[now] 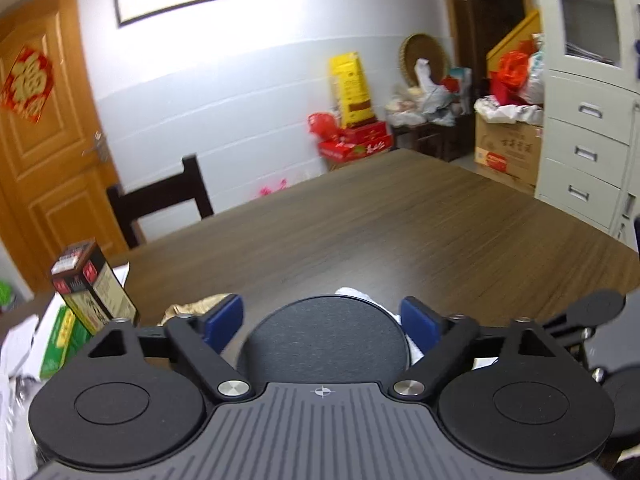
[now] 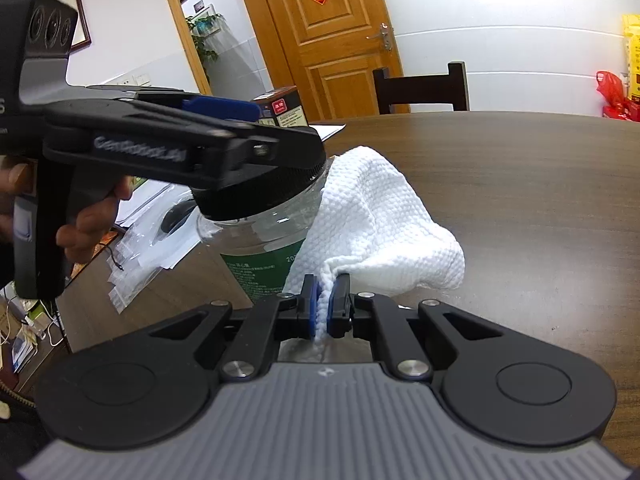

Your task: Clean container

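Note:
A clear plastic jar point(image 2: 256, 236) with a green label and a black lid point(image 2: 272, 184) stands on the brown table point(image 2: 520, 200). My left gripper point(image 2: 276, 148) comes in from the left and is shut on the lid. In the left wrist view the lid point(image 1: 324, 340) fills the gap between the blue pads point(image 1: 224, 318) of the left gripper point(image 1: 322, 316). A white woven cloth point(image 2: 372, 216) lies draped against the jar's right side, and my right gripper point(image 2: 323, 300) is shut on a bunched fold of it. A corner of the cloth point(image 1: 352, 292) peeks from behind the lid.
A brown and red carton point(image 1: 90, 292) stands at the table's left, near papers and small plastic bags point(image 2: 132, 264). A dark chair point(image 1: 160, 196) sits at the far edge. A person's hand point(image 2: 92, 224) holds the left gripper's handle. A grey cabinet point(image 1: 580, 140) stands at right.

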### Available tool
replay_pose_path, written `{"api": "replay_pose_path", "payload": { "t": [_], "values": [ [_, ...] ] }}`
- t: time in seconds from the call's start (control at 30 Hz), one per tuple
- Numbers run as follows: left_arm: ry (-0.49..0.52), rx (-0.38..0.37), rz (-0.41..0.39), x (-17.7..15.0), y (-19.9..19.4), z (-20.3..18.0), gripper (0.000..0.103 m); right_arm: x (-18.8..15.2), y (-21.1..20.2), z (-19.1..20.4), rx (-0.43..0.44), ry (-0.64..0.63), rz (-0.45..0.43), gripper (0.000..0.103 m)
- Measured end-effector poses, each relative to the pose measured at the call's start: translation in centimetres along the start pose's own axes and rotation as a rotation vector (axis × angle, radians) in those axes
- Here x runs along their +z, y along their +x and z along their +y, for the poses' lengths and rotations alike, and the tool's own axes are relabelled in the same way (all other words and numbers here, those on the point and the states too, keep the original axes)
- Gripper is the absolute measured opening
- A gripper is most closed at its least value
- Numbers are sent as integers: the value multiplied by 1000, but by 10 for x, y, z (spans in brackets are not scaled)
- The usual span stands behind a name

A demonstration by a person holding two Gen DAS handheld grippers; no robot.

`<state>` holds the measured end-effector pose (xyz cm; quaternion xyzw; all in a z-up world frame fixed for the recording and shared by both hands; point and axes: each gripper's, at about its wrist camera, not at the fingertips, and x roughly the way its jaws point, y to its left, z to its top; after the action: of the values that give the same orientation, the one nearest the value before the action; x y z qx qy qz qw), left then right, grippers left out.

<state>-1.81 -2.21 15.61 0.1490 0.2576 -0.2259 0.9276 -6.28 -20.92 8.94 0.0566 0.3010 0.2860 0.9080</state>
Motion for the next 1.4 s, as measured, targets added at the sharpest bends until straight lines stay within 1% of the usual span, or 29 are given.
{"api": "replay_pose_path", "payload": {
  "t": [0.03,0.17,0.3,0.53,0.7,0.8,0.87,0.93,1.07,1.13,1.23,1.3,1.4],
  "values": [
    [2,-12,1,0,-1,2,98,-1,1,0,0,0,4,9],
    [-14,-69,30,1,-1,9,98,-4,5,0,-2,1,19,9],
    [-19,-77,36,2,-1,9,98,-6,4,5,0,-12,21,9],
    [45,-124,73,1,-3,8,98,-6,0,3,-1,-17,10,9],
    [50,-121,118,-3,8,6,97,-8,-2,5,-3,-21,16,9],
    [3,-112,126,-3,10,8,95,-7,-6,6,-10,-27,3,9],
    [-33,-80,132,-2,11,9,95,-4,-11,8,-20,-35,-28,9],
    [-78,-37,140,-1,13,9,95,0,-14,9,-7,-28,-48,9],
    [-227,105,157,3,16,8,95,7,-15,9,27,6,-72,9],
    [-281,164,165,6,18,5,95,8,-9,11,39,15,-68,9],
    [-326,195,170,8,21,1,95,6,9,11,56,20,-32,9],
    [-356,184,178,7,24,1,95,0,24,12,59,11,17,9],
    [-362,192,167,5,25,0,95,-15,46,13,50,-5,103,9]
  ]
}}
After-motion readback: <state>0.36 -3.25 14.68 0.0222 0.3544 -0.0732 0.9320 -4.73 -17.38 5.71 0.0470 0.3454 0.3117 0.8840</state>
